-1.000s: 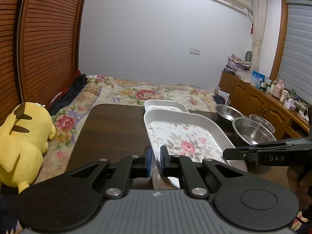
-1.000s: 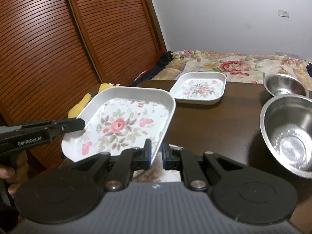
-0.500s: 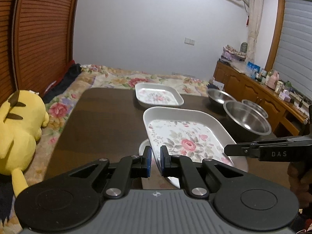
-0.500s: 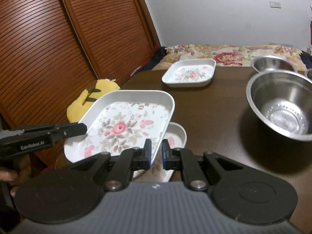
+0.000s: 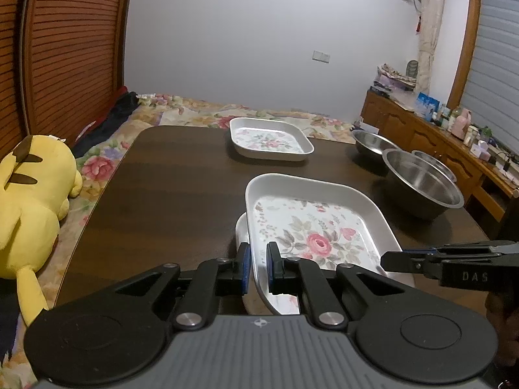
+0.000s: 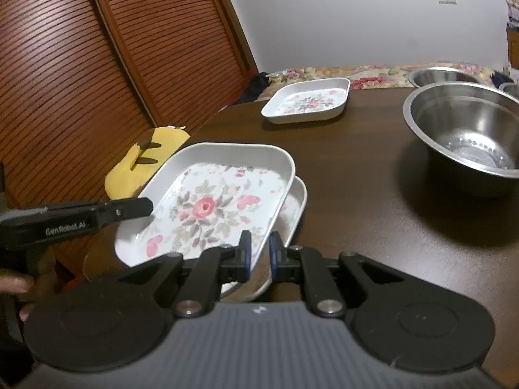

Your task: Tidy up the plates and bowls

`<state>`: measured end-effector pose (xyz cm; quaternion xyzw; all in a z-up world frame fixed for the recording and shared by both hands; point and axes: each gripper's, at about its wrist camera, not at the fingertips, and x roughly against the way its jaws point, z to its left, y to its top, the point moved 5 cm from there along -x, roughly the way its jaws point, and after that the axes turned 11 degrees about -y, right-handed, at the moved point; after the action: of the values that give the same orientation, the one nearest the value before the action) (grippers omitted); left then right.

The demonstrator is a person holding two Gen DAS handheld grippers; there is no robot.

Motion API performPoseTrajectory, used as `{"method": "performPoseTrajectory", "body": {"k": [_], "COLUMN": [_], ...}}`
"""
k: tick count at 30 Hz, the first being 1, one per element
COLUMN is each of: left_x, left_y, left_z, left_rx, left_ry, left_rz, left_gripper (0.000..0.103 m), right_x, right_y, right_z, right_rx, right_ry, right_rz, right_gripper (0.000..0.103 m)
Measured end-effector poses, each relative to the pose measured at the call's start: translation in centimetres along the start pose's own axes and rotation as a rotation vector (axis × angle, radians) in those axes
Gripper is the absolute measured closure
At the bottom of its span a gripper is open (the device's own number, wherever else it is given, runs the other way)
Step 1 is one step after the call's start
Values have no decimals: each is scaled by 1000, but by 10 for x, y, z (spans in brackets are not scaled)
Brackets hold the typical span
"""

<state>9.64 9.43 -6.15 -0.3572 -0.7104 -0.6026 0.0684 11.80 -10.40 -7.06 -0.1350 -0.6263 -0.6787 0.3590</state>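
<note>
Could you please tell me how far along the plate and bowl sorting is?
Nothing looks stacked yet. In hand: both grippers, left and right, hold the large floral plate over a second plate. Left: the far plate and the steel bowls remain apart.

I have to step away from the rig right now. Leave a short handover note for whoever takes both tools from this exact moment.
Left tool: shut on the near-left rim of the large floral tray.
Right tool: shut on the same tray's opposite rim; the tray is carried between the two, tilted.
Beneath it on the dark table lies a second floral tray; the carried one is not yet nested in it.
A third floral tray sits at the far side.
Three steel bowls stand separately at right, the biggest bowl nearest.
Left: nest the trays, then stack the bowls.
</note>
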Motion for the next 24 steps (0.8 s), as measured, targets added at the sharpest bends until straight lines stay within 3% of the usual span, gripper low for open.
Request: {"method": "performPoseTrajectory", "body": {"k": [24], "left_x": [-19], "left_y": [-13], "left_z": [5], "left_rx": [-8], "left_ry": [36], "left_rz": [42], "left_gripper": [92], "right_x": [-2], "right_y": [-9], "right_z": [-3], "right_rx": [-27], "right_ry": [-25], "right_rz": [-34], "right_gripper": [88]}}
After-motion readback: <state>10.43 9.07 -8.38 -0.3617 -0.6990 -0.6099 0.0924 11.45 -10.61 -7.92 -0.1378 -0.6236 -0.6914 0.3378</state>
